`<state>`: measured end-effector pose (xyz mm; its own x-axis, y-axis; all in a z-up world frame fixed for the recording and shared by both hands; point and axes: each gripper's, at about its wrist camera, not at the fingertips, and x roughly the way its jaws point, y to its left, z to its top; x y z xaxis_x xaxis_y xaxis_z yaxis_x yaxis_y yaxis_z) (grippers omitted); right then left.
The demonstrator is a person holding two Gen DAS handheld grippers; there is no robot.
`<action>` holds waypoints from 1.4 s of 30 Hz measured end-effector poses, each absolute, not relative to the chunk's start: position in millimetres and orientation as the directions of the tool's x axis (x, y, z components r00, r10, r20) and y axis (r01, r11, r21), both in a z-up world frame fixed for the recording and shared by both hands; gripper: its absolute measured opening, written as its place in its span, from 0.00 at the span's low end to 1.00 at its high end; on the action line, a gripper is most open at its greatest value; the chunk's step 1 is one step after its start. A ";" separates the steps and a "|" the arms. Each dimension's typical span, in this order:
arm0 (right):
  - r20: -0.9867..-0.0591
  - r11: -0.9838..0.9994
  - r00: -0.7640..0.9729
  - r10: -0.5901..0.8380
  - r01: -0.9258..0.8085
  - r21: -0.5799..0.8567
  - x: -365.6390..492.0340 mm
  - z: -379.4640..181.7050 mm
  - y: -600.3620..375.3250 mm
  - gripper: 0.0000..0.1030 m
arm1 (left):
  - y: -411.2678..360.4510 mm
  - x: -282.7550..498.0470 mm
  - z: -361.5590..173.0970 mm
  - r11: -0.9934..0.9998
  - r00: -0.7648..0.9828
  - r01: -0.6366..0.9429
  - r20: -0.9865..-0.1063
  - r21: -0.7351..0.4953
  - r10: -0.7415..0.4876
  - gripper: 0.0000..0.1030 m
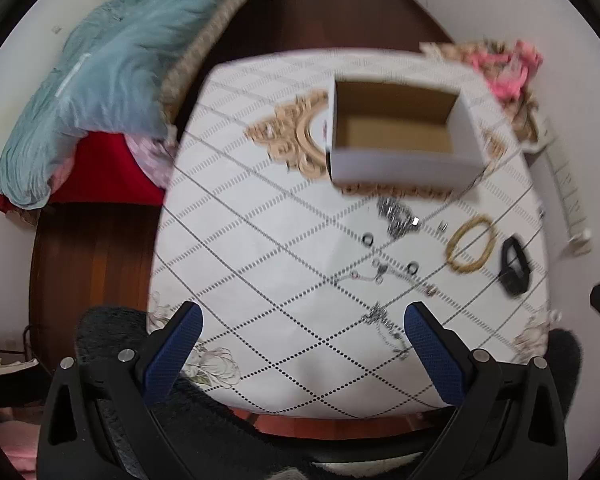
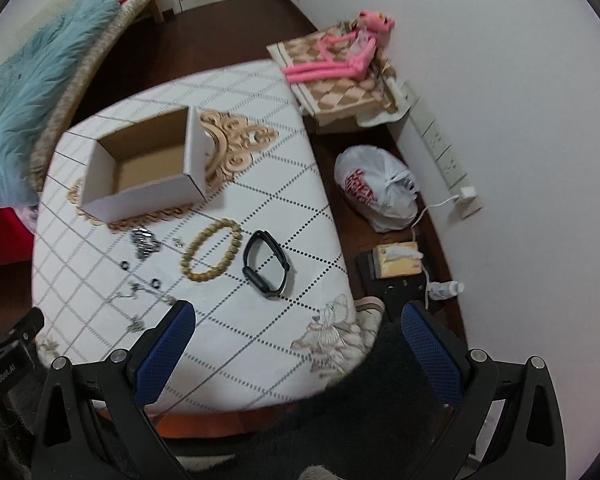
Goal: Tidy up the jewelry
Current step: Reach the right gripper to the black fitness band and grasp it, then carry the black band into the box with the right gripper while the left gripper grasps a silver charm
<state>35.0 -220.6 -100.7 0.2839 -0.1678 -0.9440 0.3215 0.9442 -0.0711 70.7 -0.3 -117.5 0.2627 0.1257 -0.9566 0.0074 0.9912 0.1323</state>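
Between the cardboard box and both wide-spread, empty grippers, a bead bracelet, a black band lying diagonally and small silver pieces are scattered on the table.

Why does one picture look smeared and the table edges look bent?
Left wrist view: motion blur smears the cardboard box and the bead bracelet, though the left claw stays crisp. Right wrist view: sharper, the black watch band reads clearly past the right claw. Both views: the fisheye lens curves the table and darkens the corners; lighting is soft, no harsh glare.
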 end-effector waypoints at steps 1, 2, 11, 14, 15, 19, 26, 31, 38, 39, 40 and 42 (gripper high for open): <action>-0.948 0.945 0.273 -0.163 0.319 -0.071 39.6 -113.2 -225.6 1.00 | -3.8 73.0 -128.5 0.990 0.252 0.017 -0.959 0.139 0.130 1.00; -0.954 0.949 0.256 -0.153 0.308 -0.070 45.7 -128.8 -231.0 1.00 | -7.2 75.2 -139.7 0.988 0.233 0.029 -0.962 0.154 0.143 1.00; -0.983 0.984 0.149 -0.106 0.159 -0.082 87.8 -211.9 -228.9 1.00 | -23.3 96.6 -197.6 0.981 0.146 0.059 -0.974 0.185 0.175 1.00; -0.987 0.988 0.122 -0.100 0.128 -0.085 99.7 -230.1 -225.2 1.00 | -24.3 103.4 -209.6 0.980 0.122 0.054 -0.975 0.192 0.184 1.00; -0.988 0.989 0.114 -0.100 0.121 -0.086 102.1 -234.5 -224.2 1.00 | -23.9 104.3 -211.6 0.980 0.113 0.054 -0.976 0.193 0.186 1.00; -0.994 0.992 0.087 -0.072 0.110 -0.063 108.9 -249.1 -220.6 0.93 | -20.5 106.7 -219.4 0.981 0.094 0.045 -0.979 0.186 0.181 1.00; -0.991 0.994 0.128 -0.038 0.111 -0.024 109.6 -248.3 -215.9 0.46 | 4.8 95.0 -220.3 0.989 0.075 -0.005 -0.986 0.148 0.148 1.00; -0.990 0.988 0.135 0.043 0.141 0.063 91.1 -242.8 -208.8 0.44 | 18.2 74.6 -229.3 0.996 0.029 -0.025 -0.995 0.091 0.092 0.99; -0.985 0.977 0.156 0.073 0.186 0.101 45.0 -239.1 -192.9 0.44 | 19.7 64.6 -245.1 0.997 0.023 -0.056 -0.998 -0.054 -0.053 0.91; -0.984 0.975 0.161 0.071 0.196 0.103 40.5 -239.5 -191.8 0.44 | 16.8 66.2 -245.9 0.997 0.033 -0.049 -0.998 -0.057 -0.056 0.88; -0.984 0.973 0.166 0.072 0.205 0.105 37.0 -239.8 -190.2 0.44 | 12.6 69.1 -246.5 0.997 0.047 -0.034 -0.997 -0.063 -0.062 0.85; -0.984 0.970 0.166 0.067 0.220 0.103 33.9 -241.8 -190.8 0.44 | 4.7 74.8 -247.1 0.997 0.075 -0.012 -0.995 -0.073 -0.072 0.83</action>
